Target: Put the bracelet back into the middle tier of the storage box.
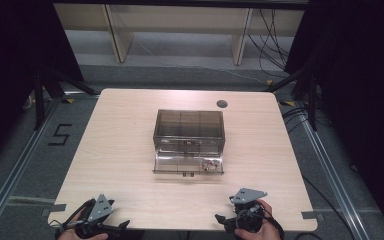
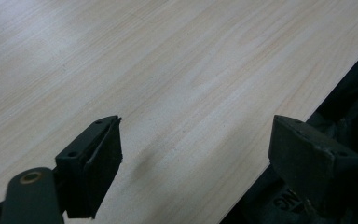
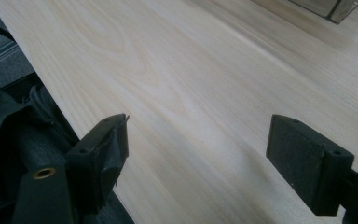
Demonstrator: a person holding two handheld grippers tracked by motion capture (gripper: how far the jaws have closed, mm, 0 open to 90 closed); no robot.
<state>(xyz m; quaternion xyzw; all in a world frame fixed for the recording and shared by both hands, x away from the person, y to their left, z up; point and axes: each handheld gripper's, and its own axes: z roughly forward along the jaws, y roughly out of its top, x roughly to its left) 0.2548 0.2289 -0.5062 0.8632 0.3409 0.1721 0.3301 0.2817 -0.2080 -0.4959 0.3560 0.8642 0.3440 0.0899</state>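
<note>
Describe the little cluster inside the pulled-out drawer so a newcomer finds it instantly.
On the pale wooden table stands a smoky transparent plastic drawer box. Its bottom drawer is pulled out toward the person. The small pale cluster lies at its right end, its sole visible contents.

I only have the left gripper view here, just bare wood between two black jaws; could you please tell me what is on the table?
Observer: In the high view a smoky clear plastic box stands at the middle of the table, with its bottom drawer pulled out toward the person.
Operator: Thank you. Is there anything in that drawer?
Observer: Yes, a small cluster of pale items lies in its right-hand part; they are too small to identify.
Operator: And where is the right gripper, please?
Observer: The right gripper sits at the near table edge, right of the box, in the person's hand; its own view shows its jaws wide apart over bare wood.
</note>
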